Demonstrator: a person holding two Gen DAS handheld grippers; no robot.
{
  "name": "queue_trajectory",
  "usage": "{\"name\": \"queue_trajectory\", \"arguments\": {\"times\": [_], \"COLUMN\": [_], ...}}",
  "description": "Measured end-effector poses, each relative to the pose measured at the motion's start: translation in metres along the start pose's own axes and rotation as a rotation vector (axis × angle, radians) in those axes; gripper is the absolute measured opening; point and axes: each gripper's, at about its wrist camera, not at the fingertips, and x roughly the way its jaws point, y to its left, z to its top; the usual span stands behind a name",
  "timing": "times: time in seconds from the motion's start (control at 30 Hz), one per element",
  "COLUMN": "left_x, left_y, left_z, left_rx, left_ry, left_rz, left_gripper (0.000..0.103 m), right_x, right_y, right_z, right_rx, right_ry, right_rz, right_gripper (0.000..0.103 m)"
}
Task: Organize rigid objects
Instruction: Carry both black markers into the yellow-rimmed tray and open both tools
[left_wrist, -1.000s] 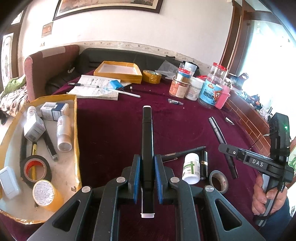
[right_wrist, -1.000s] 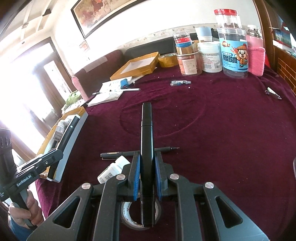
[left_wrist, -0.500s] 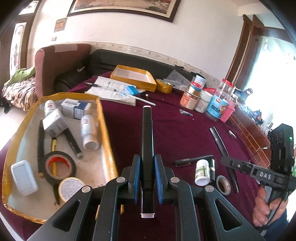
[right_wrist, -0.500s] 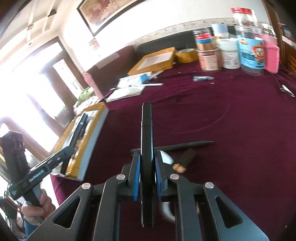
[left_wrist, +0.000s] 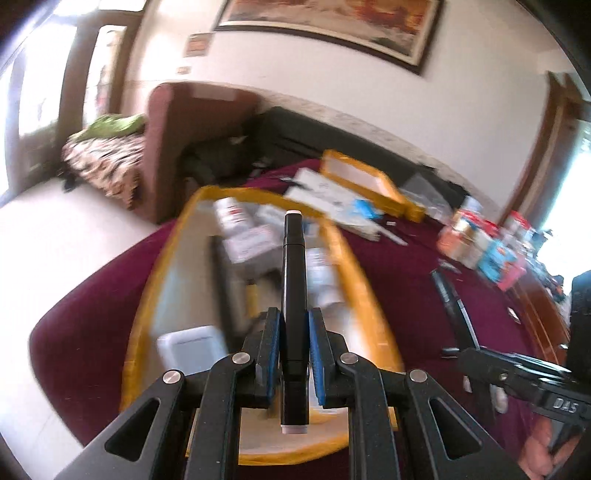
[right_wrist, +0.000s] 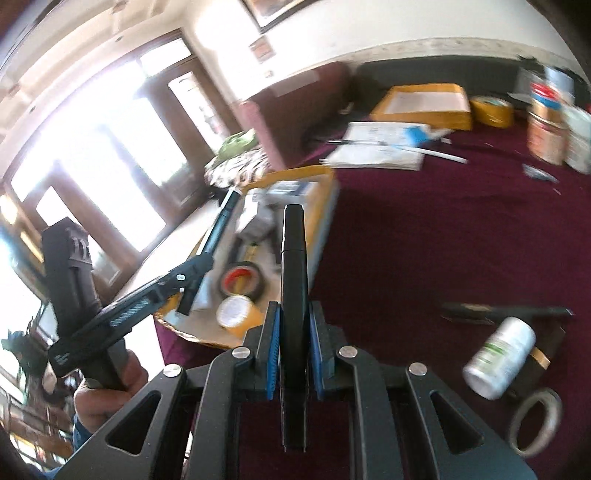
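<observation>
My left gripper (left_wrist: 293, 332) is shut on a black marker with white ends (left_wrist: 293, 266) and hangs over the yellow-rimmed tray (left_wrist: 356, 258). The tray holds boxes, bottles, pens and tape rolls, all blurred in this view. My right gripper (right_wrist: 293, 332) is shut on a black pen (right_wrist: 293, 258) and points at the tray's near right side (right_wrist: 327, 206). In the right wrist view the left gripper (right_wrist: 201, 264) is at the left, over the tray, with its marker (right_wrist: 221, 225) pointing away. A white bottle (right_wrist: 498, 358), a black pen (right_wrist: 506, 312) and a tape ring (right_wrist: 535, 421) lie on the maroon cloth to the right.
A second yellow tray (right_wrist: 424, 103), a yellow tape roll (right_wrist: 491, 110), papers (right_wrist: 376, 147) and jars (right_wrist: 546, 133) stand at the back of the table. An armchair (left_wrist: 192, 122) is beyond the tray. The table's edge drops to the floor just left of the tray.
Both grippers have swung left toward the yellow tray, each keeping its pen. The tray now lies under the left gripper, and the bottle and tape ring have slid to the right of the right wrist view.
</observation>
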Motion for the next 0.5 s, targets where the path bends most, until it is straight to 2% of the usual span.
{"name": "queue_trajectory", "arguments": {"times": [0.17, 0.3, 0.5], "left_x": [0.009, 0.017, 0.025], "left_y": [0.015, 0.013, 0.012], "left_z": [-0.004, -0.006, -0.010], "left_rx": [-0.027, -0.027, -0.022], "left_ry": [0.018, 0.029, 0.050], "left_rz": [0.039, 0.038, 0.037], "left_gripper": [0.015, 0.015, 0.015], "right_x": [0.038, 0.073, 0.100], "right_y": [0.015, 0.018, 0.019], "right_z": [0.014, 0.020, 0.026], "right_rx": [-0.003, 0.007, 0.023], "right_ry": [0.044, 0.103, 0.140], "right_rz": [0.000, -0.005, -0.037], "right_gripper": [0.014, 0.014, 0.014]}}
